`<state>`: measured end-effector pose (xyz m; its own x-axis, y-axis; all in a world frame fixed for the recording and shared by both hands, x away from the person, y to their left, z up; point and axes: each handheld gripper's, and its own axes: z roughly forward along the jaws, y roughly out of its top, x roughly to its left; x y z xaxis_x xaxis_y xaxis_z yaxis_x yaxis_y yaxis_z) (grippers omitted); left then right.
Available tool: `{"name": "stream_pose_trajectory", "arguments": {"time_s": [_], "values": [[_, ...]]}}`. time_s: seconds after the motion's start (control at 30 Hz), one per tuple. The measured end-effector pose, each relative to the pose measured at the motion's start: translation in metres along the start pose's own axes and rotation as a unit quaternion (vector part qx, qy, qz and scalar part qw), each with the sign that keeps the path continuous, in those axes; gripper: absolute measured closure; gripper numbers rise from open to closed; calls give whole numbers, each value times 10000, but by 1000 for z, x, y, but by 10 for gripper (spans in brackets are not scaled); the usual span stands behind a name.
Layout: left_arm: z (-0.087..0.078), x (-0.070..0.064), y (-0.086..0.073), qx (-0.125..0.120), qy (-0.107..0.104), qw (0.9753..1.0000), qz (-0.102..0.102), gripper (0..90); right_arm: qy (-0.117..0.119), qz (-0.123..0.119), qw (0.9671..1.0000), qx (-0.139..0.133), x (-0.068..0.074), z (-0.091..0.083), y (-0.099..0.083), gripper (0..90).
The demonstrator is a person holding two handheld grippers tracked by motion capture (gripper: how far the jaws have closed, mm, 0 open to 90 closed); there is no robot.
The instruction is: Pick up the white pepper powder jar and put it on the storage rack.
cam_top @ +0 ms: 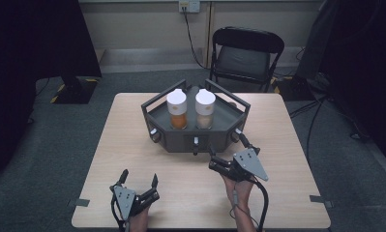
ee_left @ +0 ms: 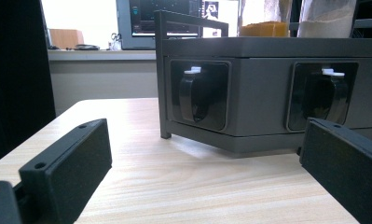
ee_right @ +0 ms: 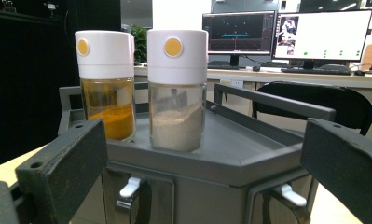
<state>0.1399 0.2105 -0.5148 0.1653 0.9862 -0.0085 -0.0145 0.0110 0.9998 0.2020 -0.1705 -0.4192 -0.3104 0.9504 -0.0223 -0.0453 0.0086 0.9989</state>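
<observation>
A dark grey angular rack [cam_top: 181,140] stands at the back middle of the wooden table [cam_top: 132,145]. On its top sit two white-capped glass jars: one with orange powder [cam_top: 177,110] [ee_right: 106,88] and one with beige powder [cam_top: 205,109] [ee_right: 177,91]. Knobs with white marks [ee_left: 195,93] [ee_left: 326,95] are set in the rack's front faces. My left gripper [cam_top: 140,177] [ee_left: 204,144] is open, low over the table, short of the rack. My right gripper [cam_top: 230,157] [ee_right: 204,140] is open, raised just in front of the rack's right front corner, nothing between its jaws.
A black folding chair [cam_top: 246,53] stands behind the table. Dark curtains hang at both sides. Monitors [ee_right: 286,35] sit on a desk farther back. Bare tabletop lies left, right and in front of the rack.
</observation>
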Motion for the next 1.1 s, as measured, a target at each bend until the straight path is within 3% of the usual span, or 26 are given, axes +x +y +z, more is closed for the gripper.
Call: {"name": "stream_pose_trajectory", "arguments": {"time_s": [0.43, 0.83, 1.1], "values": [[0, 0, 0, -14, -4, 10000, 2, 13, -73, 210, 9997, -53, 3, -20, -19, 0], [0, 0, -1, -15, -5, 10000, 2, 13, -274, -31, 9996, 52, 11, -38, -37, 0], [0, 0, 0, -13, -3, 10000, 2, 13, -306, -32, 9995, 72, 15, -48, -49, 0]]}}
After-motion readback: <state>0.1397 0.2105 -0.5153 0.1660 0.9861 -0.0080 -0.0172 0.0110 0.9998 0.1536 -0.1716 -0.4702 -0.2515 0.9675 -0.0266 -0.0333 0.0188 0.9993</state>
